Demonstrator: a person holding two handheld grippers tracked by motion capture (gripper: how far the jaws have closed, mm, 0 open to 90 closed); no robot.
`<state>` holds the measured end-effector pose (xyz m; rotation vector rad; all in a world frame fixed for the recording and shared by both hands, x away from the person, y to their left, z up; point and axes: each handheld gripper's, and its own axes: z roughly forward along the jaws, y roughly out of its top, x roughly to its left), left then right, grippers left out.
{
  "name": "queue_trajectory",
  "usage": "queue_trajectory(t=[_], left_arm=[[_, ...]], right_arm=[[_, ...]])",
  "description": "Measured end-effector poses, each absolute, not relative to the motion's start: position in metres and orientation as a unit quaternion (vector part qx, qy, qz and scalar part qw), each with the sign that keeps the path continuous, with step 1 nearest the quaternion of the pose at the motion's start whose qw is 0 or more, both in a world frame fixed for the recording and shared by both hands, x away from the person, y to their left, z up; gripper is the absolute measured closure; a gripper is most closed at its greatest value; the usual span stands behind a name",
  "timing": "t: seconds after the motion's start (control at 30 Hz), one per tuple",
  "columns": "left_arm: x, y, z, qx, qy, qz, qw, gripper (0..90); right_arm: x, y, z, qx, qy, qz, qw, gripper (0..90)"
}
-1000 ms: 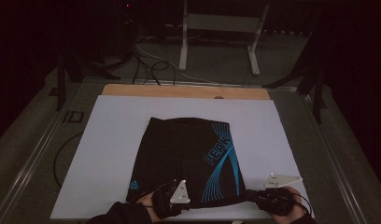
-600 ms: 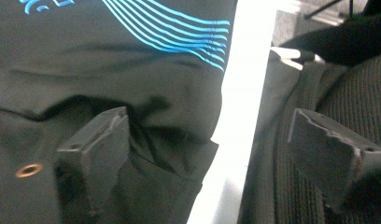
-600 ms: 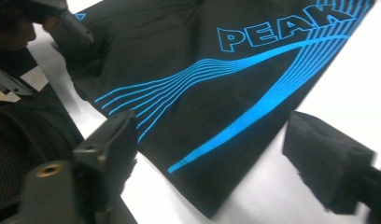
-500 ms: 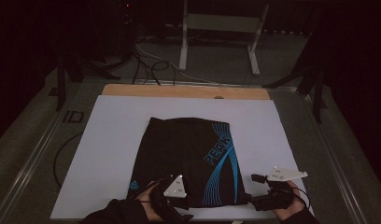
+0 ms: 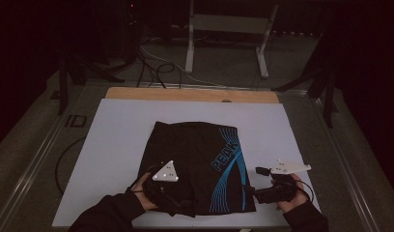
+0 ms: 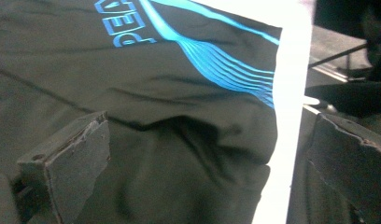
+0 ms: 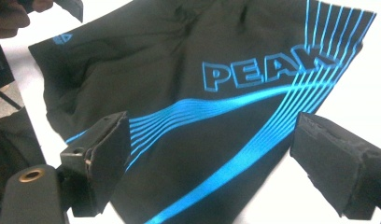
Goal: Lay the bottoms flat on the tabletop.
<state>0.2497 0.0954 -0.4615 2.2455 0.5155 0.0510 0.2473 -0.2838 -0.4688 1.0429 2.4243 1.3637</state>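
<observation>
Lying folded flat on the white table sheet (image 5: 113, 145), the black stretch shorts with blue stripes and "PEAK" lettering (image 5: 200, 164) look light, limp and rather slick — best pinched at a hem or corner. The left gripper (image 5: 178, 205) hangs over their near edge, the right gripper (image 5: 248, 191) seemingly just beside their right edge — both with jaws just spread wide, pressing nothing.

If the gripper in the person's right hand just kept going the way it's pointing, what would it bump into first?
Most likely the black shorts: the right gripper aims its open fingers across them, though depth is hard to judge.
</observation>
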Motion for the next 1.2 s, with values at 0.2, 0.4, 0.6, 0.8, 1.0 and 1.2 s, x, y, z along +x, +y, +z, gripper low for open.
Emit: queue_trajectory(t=[0.2, 0.4, 0.6, 0.8, 1.0, 1.2], left_arm=[[0.265, 0.111, -0.455, 0.879, 0.231, 0.036, 0.415, 0.5], [0.283, 0.129, -0.449, 0.864, 0.264, 0.059, 0.425, 0.4], [0.302, 0.144, -0.445, 0.847, 0.294, 0.084, 0.435, 0.5], [0.326, 0.156, -0.448, 0.836, 0.329, 0.110, 0.426, 0.4], [0.352, 0.166, -0.455, 0.821, 0.367, 0.128, 0.418, 0.5], [0.379, 0.176, -0.468, 0.810, 0.395, 0.135, 0.412, 0.5]], right_arm=[[0.263, -0.279, -0.462, 0.340, 0.811, 0.464, 0.105, 12.5], [0.281, -0.275, -0.459, 0.336, 0.803, 0.477, 0.123, 12.9], [0.302, -0.272, -0.457, 0.339, 0.792, 0.487, 0.142, 13.6], [0.326, -0.269, -0.457, 0.336, 0.791, 0.488, 0.151, 14.1], [0.348, -0.267, -0.463, 0.368, 0.786, 0.475, 0.147, 13.2], [0.367, -0.269, -0.475, 0.394, 0.779, 0.468, 0.139, 12.5]])
